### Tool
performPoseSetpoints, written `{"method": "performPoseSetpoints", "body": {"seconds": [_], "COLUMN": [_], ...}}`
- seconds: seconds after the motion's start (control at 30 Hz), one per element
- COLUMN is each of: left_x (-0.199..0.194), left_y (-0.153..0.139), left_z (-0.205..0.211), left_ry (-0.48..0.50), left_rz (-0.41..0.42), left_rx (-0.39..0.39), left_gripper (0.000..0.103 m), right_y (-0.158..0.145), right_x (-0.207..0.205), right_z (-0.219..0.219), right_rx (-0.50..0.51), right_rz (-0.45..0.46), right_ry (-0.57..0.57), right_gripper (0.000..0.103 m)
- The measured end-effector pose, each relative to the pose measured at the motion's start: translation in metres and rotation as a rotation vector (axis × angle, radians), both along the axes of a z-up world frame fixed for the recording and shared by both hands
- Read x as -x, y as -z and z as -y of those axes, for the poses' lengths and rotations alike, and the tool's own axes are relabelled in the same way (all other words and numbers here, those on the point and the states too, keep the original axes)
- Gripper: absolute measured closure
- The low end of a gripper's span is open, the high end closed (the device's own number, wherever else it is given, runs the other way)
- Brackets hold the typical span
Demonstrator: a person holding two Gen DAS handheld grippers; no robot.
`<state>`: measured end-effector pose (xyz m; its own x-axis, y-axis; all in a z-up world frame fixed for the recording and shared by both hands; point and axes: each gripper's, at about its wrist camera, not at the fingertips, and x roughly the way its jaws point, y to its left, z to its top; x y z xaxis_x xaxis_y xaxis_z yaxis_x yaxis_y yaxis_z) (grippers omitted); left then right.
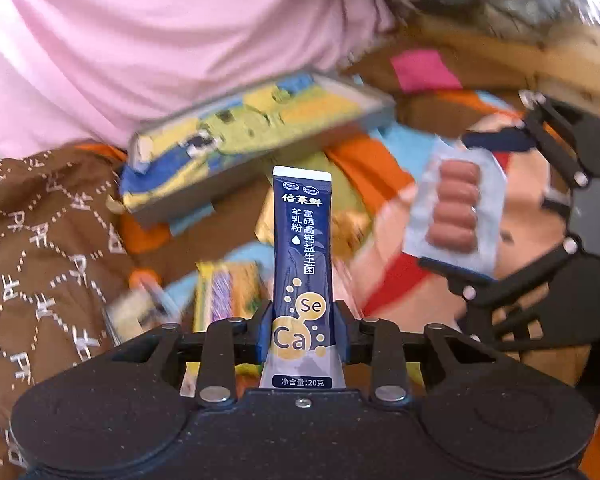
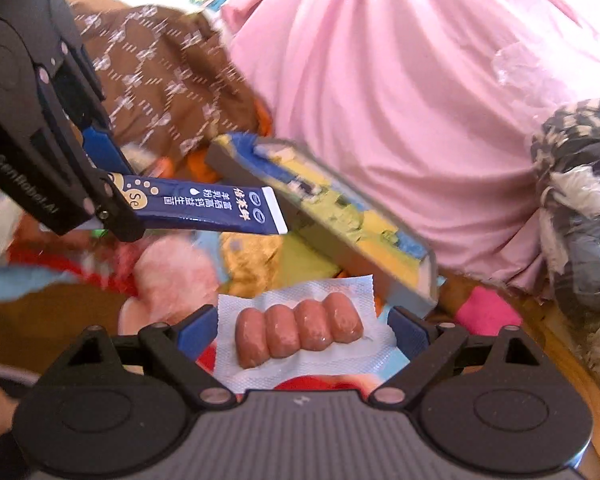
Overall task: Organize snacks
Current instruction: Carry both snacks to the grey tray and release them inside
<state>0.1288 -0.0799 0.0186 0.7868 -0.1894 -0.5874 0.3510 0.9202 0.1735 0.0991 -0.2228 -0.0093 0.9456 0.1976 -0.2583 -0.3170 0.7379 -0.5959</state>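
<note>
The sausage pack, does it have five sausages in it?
No. The right wrist view shows four sausages side by side in the sealed clear sausage pack held between the right gripper fingers.

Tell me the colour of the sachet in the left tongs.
Dark blue sachet, white top edge; left wrist view.

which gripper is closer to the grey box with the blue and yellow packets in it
Left, though only as a judgement. The left gripper holds the blue sachet, whose tip nearly reaches the grey box. The right gripper, clamped on the sausage pack, sits just short of the box's near end.
</note>
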Motion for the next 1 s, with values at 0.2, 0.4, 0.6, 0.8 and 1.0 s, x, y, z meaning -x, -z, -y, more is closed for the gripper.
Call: {"method": "performPoseSetpoints", "body": {"seconds": [0.2,0.4,0.6,0.8,1.0], "left_x": [-0.055,-0.118,-0.171,-0.211,-0.233], "left_y": [-0.023,-0.042,-0.043,-0.027,-0.008], "left_z": [-0.019,-0.049,-0.064,-0.076,-0.076], "left_ry": [-0.060,-0.186,-0.207,-0.210,-0.211], "left_rz": [0.039,0.084,0.130,0.106,0.063], "left_rx": [0.117,0.247,0.223,0.234,0.240], "left_gripper": [0.070,0.070,0.070,0.070,0.069], "right_y": [-0.029,-0.058,-0.065,-0.048,-0.033], "right_x": [-0.037,-0.110,-0.181,-0.226,-0.240], "right_z": [0.000,-0.012,-0.026,-0.035,-0.027], "right_rx": [-0.056,-0.115,-0.201,-0.228,-0.277], "right_rz": [0.014,-0.009,-0.045,-0.120,-0.190], "right_ry": [0.011,0.004,0.003,0.022,0.039], "right_gripper": [0.009,0.008,0.008,0.008,0.008]}}
